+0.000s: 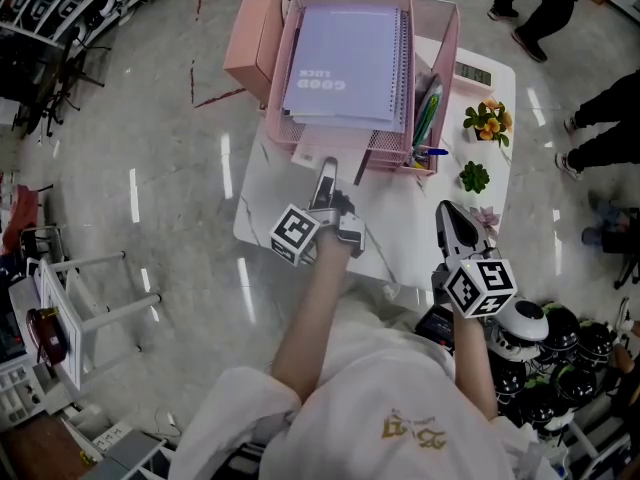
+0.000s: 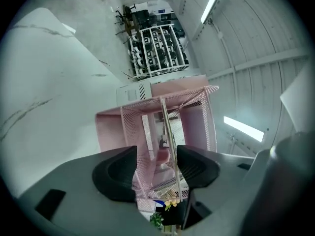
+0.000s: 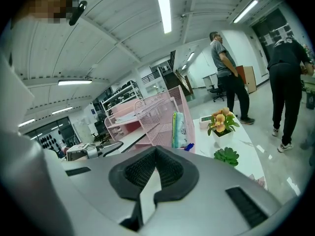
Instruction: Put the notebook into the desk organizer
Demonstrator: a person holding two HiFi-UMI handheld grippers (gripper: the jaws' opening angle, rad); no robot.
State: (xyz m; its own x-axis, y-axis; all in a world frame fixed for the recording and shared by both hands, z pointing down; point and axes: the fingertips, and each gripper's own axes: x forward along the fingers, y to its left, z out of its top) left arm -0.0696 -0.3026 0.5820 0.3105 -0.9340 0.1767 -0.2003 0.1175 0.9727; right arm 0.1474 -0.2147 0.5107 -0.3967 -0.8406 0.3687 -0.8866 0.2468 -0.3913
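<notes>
Notebook (image 1: 345,63): one only, lavender cover, spiral down one side. It lies flat on the top tray of the pink mesh desk organizer (image 1: 450,43) at the far end of the white table (image 1: 400,243), and neither gripper touches it.

Nearest the person, the right gripper (image 1: 450,216) hangs over the table's near right corner. Its two jaws are pressed together with nothing between them, which its own view (image 3: 155,171) shows plainly.

A little farther on, the left gripper (image 1: 327,173) points at the organizer's front edge. Its two jaws stand well apart (image 2: 156,166), and the gap between them frames the pink mesh. From where I stand I cannot say whether the fingertips touch the wire or stop just short. They grip nothing.

There is one organizer. Its narrow right-hand compartment holds a bunch of pens (image 1: 427,118), green ones and one with a blue cap, too closely packed to count.

Beside the organizer, on the table's right side, are two small plants: a pot of orange flowers (image 1: 488,120) and, nearer, a green succulent (image 1: 474,177). They are close to each other but apart.

Beyond the table, two people (image 3: 227,77) (image 3: 288,87) stand on the shiny floor, well apart from it.
</notes>
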